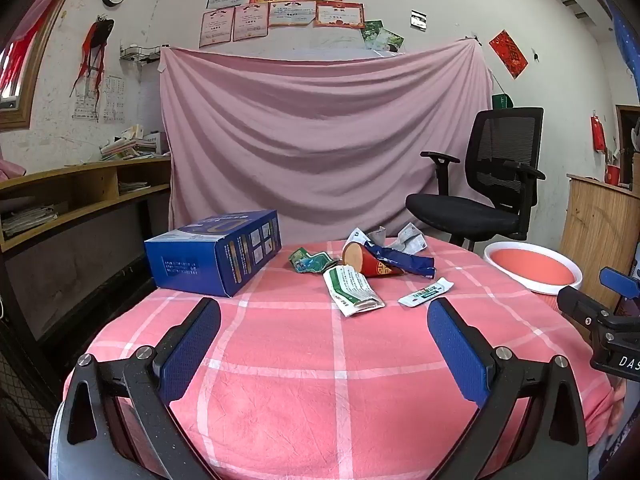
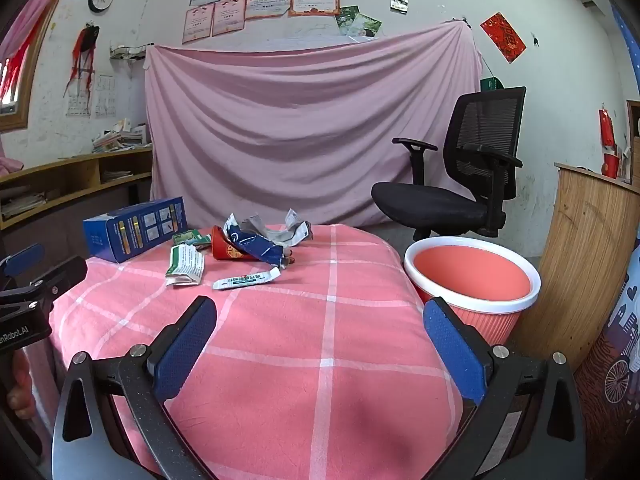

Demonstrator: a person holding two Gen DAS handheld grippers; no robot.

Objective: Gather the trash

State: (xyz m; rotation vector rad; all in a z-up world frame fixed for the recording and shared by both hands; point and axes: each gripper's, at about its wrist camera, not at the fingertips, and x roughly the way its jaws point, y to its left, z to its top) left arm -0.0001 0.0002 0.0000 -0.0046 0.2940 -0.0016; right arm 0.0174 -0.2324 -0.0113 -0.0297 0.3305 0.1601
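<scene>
Trash lies in a loose pile at the far side of the pink checked table (image 1: 280, 360): a red paper cone (image 1: 366, 262), a blue wrapper (image 1: 404, 260), a green-white packet (image 1: 354, 290), a white sachet (image 1: 426, 292), a green wrapper (image 1: 310, 260) and grey-white torn wrappers (image 1: 408, 238). A blue box (image 1: 216, 252) lies left of the pile. The pile also shows in the right wrist view (image 2: 240, 248). A pink bin (image 2: 472, 284) with a white rim stands right of the table. My left gripper (image 1: 324, 320) and right gripper (image 2: 320, 320) are open and empty, short of the pile.
A black office chair (image 2: 460, 184) stands behind the table and bin. A wooden counter (image 2: 592, 248) is at the right, wooden shelves (image 1: 80, 192) at the left. A pink sheet (image 1: 320, 136) hangs on the back wall.
</scene>
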